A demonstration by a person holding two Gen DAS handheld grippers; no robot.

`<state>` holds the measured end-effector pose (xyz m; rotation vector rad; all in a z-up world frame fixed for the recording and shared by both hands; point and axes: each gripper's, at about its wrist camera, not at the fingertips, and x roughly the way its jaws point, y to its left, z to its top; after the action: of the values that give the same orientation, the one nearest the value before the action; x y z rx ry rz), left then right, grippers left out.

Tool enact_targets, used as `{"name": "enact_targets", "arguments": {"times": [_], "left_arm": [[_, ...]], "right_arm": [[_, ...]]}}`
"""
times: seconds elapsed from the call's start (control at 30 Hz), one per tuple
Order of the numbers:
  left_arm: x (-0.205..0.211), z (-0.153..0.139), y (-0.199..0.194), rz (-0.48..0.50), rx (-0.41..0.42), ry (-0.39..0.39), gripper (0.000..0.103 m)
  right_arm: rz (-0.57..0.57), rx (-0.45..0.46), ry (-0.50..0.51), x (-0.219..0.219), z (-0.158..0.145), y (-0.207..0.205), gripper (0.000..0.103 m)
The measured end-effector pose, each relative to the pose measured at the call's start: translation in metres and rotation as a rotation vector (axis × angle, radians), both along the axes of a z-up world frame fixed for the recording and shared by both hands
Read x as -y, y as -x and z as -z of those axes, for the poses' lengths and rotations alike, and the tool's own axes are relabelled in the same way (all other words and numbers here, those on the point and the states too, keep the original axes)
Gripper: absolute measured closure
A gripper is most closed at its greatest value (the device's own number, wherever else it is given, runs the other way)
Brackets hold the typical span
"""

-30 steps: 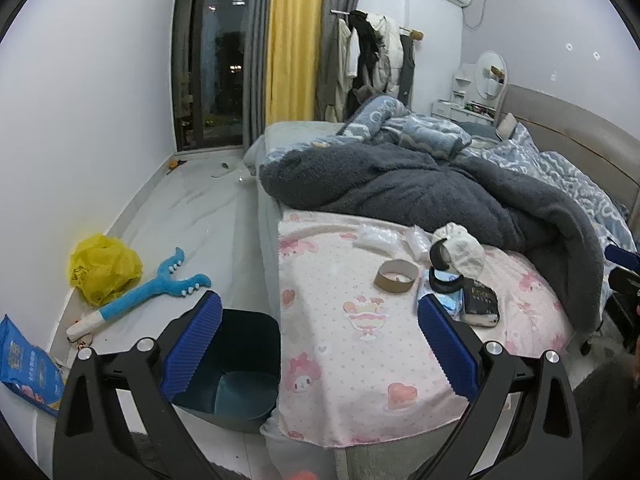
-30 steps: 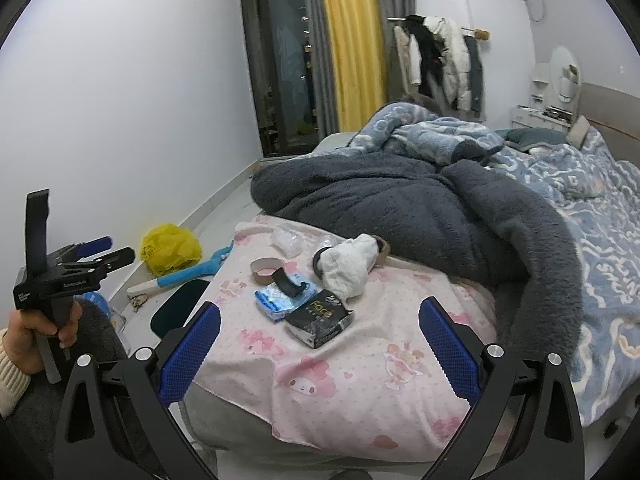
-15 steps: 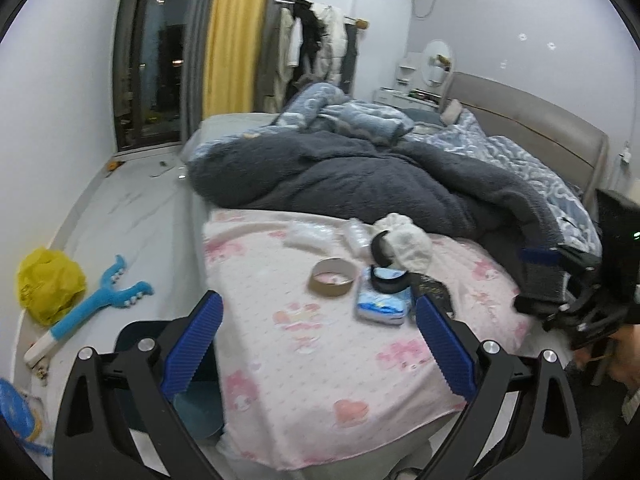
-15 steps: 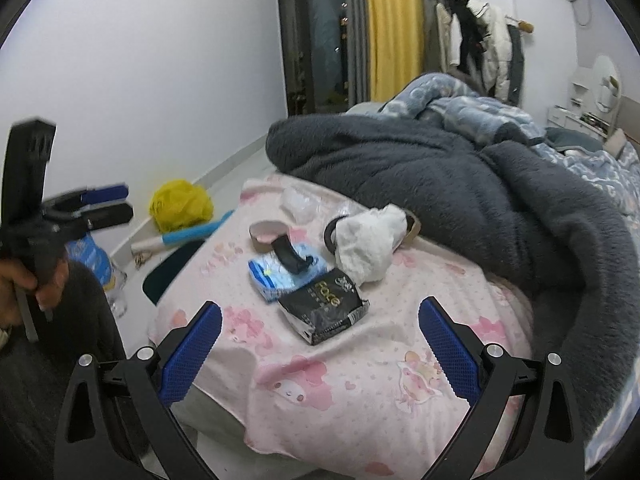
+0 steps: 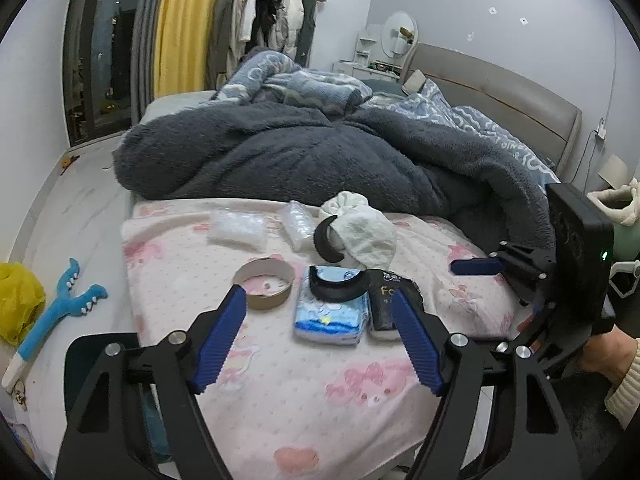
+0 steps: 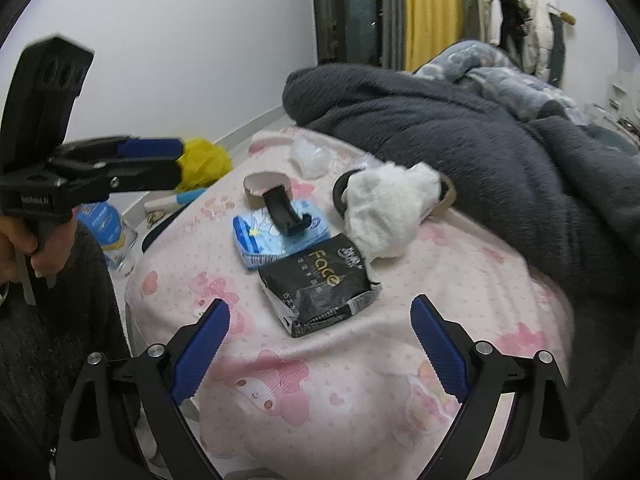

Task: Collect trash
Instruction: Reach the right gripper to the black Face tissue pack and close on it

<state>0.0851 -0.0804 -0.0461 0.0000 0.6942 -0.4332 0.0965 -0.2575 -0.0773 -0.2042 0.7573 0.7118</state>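
On the pink patterned bed sheet (image 5: 304,412), the brown cardboard tape ring (image 5: 264,289) lies left of the blue tissue pack (image 5: 330,318), the black "Face" packet (image 6: 318,285) right of it, and the crumpled white cloth (image 5: 366,236) behind, before the dark grey fleece blanket (image 5: 280,160).

Near sheet (image 5: 304,392): bare, open to both grippers.
Middle: ring (image 5: 265,288), blue pack (image 5: 330,316), black pack (image 6: 316,284), sock (image 6: 384,208) crowded together.
Far: blanket (image 5: 280,160) walls it off.
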Motion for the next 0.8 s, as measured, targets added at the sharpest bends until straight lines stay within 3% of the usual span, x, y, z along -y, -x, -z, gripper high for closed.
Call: {"name": "enact_targets", "arguments": {"times": [0.13,0.63,0.8], "left_arm": [[0.017,0.012,-0.013,0.038,-0.016,-0.027,0.036],[0.046,0.045,-0.05,0.005,-0.072,-0.13,0.041],[0.048,0.048,-0.056,0.009,-0.085,-0.121,0.052]], "right_arm": [[-0.029,-0.013,0.016,-0.006,0.013,-0.01,0.012],[-0.087,-0.027,-0.021,-0.007,0.024,-0.034,0.015],[-0.119,-0.035,-0.021,-0.017,0.028,-0.037,0.017]]}}
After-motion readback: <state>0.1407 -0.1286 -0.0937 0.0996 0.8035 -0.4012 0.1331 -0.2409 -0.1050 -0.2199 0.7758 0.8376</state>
